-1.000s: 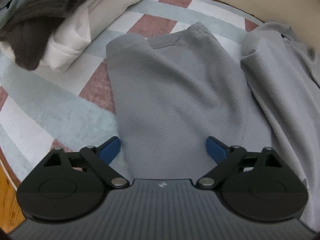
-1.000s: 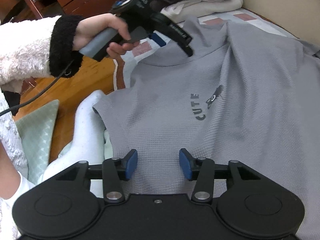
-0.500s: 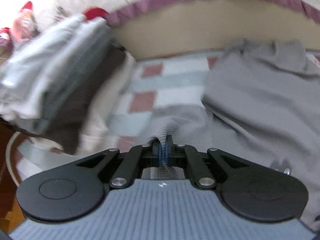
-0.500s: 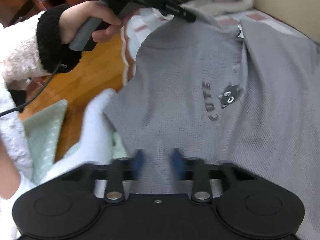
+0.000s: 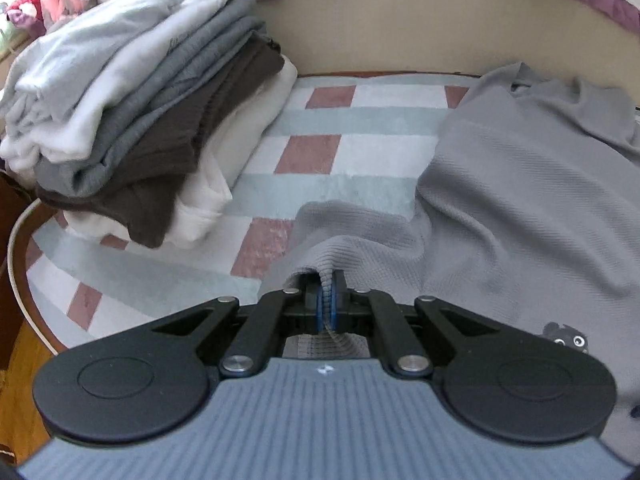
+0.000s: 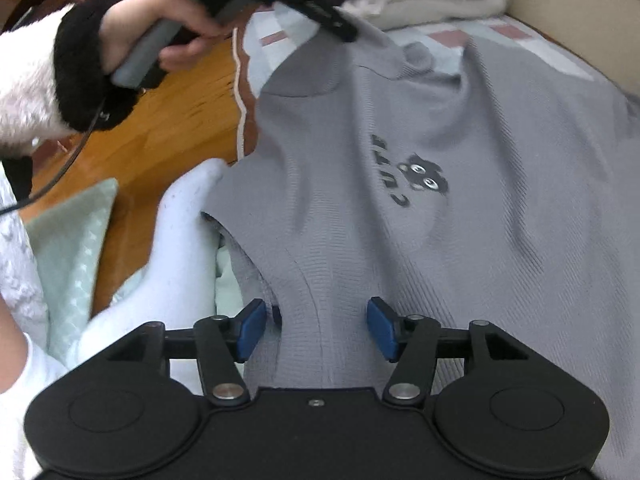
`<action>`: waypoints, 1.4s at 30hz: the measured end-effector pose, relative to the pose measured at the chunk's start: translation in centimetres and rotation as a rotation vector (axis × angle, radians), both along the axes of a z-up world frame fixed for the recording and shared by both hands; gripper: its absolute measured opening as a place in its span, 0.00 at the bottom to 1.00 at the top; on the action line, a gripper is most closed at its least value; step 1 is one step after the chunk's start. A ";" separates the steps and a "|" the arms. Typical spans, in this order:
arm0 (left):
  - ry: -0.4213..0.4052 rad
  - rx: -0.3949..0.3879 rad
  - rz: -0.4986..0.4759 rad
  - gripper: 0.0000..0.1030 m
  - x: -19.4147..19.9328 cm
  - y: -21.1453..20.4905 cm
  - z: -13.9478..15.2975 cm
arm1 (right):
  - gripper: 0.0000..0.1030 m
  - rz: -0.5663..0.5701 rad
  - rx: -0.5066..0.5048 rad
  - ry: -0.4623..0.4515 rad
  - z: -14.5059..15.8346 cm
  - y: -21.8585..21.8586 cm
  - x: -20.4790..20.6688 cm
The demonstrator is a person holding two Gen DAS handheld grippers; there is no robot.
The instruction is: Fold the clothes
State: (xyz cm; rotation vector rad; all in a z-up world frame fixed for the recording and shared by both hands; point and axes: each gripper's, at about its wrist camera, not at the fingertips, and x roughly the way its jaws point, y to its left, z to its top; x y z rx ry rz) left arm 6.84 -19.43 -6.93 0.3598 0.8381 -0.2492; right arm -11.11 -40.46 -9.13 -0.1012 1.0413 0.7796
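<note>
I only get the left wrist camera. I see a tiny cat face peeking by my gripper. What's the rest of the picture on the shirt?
Observer: On the right wrist view the grey shirt shows a dark cat face with blurred dark letters beside it; I cannot read them for sure.
Operator: Is the other gripper grabbing the shirt too?
Observer: No. The right gripper is open, its blue pads on either side of a ridge of the shirt's fabric.
Operator: What does my gripper look like from over there?
Observer: The left gripper pinches the shirt near its collar, lifted off the rug, and a hand in a black fuzzy cuff holds its handle.
</note>
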 end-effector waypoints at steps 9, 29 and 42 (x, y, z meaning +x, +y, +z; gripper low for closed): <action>-0.134 0.075 -0.244 0.03 -5.1 -1.5 6.6 | 0.09 -0.102 0.257 0.135 0.5 -2.5 1.6; 0.257 0.127 0.168 0.14 -3.5 7.2 0.7 | 0.14 -0.024 0.327 0.383 0.4 0.7 -1.5; 0.080 -0.215 -0.314 0.55 3.6 -10.9 8.1 | 0.53 -0.618 0.150 -0.309 11.7 -15.4 2.5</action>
